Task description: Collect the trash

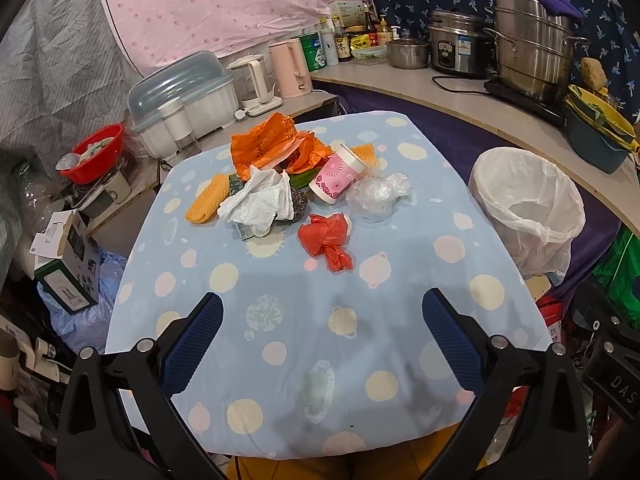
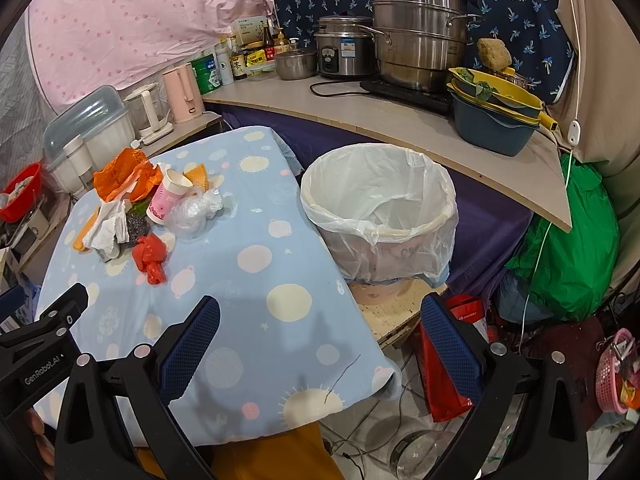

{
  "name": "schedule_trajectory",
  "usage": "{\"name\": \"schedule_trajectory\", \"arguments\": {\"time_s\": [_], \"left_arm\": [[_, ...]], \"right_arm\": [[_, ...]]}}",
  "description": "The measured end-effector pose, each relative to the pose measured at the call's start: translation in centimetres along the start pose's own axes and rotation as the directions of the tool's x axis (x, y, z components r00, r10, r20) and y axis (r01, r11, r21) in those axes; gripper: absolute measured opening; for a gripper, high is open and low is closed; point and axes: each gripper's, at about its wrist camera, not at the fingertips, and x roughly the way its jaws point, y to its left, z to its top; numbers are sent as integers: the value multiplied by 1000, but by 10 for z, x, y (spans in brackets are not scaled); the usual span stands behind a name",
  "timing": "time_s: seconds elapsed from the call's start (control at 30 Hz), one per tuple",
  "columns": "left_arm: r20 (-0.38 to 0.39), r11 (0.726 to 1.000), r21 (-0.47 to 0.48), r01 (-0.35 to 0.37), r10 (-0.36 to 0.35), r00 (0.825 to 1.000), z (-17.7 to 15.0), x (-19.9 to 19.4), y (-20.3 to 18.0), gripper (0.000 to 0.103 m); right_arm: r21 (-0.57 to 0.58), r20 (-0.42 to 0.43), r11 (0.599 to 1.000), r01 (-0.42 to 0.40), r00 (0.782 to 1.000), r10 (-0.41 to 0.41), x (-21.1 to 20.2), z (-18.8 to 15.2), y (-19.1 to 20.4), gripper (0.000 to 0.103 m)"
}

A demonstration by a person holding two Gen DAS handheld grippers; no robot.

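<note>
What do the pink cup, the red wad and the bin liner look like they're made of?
Pink cup: likely paper, matte printed wall with rolled white rim. Red wad: thin glossy plastic film, crinkled and knotted. Bin liner: thin translucent white plastic, wrinkled and folded over the rim.

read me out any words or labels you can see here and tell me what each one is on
"GenRobot.AI": left gripper body, seen in the right wrist view.
"DAS": black object at the left view's right edge, cut off.
Counter bottles, green tin, rice cooker sticker: too small to read.
</note>
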Motion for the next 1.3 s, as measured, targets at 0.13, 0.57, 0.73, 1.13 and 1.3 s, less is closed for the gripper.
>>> {"name": "schedule_trajectory", "arguments": {"time_s": [0.13, 0.57, 0.73, 1.13, 1.3], "left_arm": [[7, 1000, 1, -4, 4, 1000, 1, -2, 1, 95], [12, 1000, -3, 3, -3, 1000, -1, -3, 2, 95], [28, 1000, -5, 4, -4, 1000, -1, -5, 2, 95], [26, 1000, -5, 16, -16, 1000, -3, -4, 3, 95], [19, 1000, 3, 19, -19, 1000, -3, -4, 0, 95]], "right_arm": [[1, 0, 1000, 0, 1000, 0, 0, -1, 0, 96], [1, 1, 1000, -2, 1000, 2, 0, 0, 0, 96], [2, 1, 1000, -4, 1000, 4, -2, -2, 0, 96], [2, 3, 1000, -4, 1000, 4, -2, -2, 0, 96], [2, 2, 1000, -4, 1000, 4, -2, -2, 0, 96]]}}
